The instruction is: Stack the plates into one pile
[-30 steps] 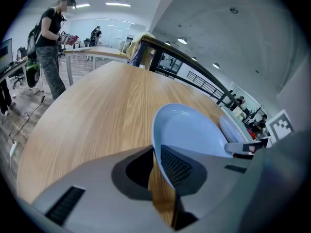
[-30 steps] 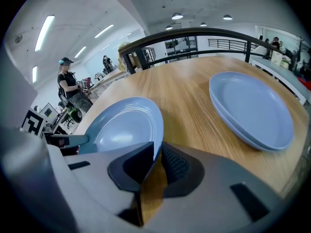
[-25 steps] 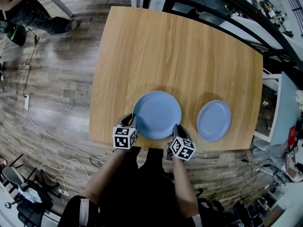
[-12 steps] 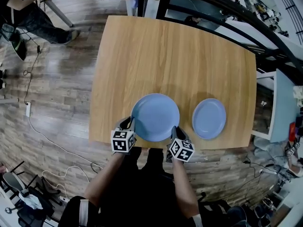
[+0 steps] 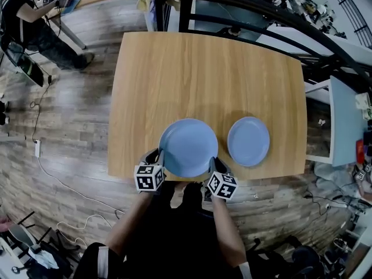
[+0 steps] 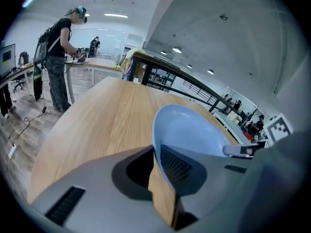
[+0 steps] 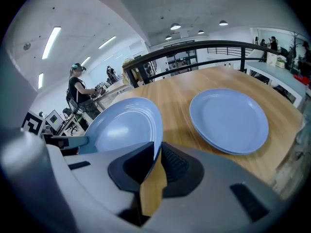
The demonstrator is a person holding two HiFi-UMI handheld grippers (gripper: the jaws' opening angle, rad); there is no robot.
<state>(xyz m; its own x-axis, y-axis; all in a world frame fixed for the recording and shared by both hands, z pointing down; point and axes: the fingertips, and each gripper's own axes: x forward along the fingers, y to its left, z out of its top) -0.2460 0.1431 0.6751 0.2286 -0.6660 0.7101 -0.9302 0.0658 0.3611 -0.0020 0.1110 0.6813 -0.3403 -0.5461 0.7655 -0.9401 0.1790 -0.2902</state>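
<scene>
A large light-blue plate [image 5: 188,146] hangs above the near edge of the wooden table [image 5: 203,74], held from both sides. My left gripper [image 5: 160,158] is shut on its left rim [image 6: 156,149], and my right gripper [image 5: 213,164] is shut on its right rim [image 7: 158,142]. A second blue plate [image 5: 249,140] lies flat on the table to the right; in the right gripper view this plate [image 7: 228,119] looks like two stacked plates. The held plate [image 7: 124,127] tilts slightly and stands apart from the one on the table.
A black railing [image 5: 244,7] runs behind the table's far edge. A person [image 5: 29,22] stands at another desk at the far left. Cables [image 5: 52,167] lie on the wood floor to the left. A white-blue cabinet [image 5: 343,127] stands to the right.
Both grippers have risen with the large plate, which now hangs higher over the table's near edge. The head view has shifted, so the table sits lower in the picture.
</scene>
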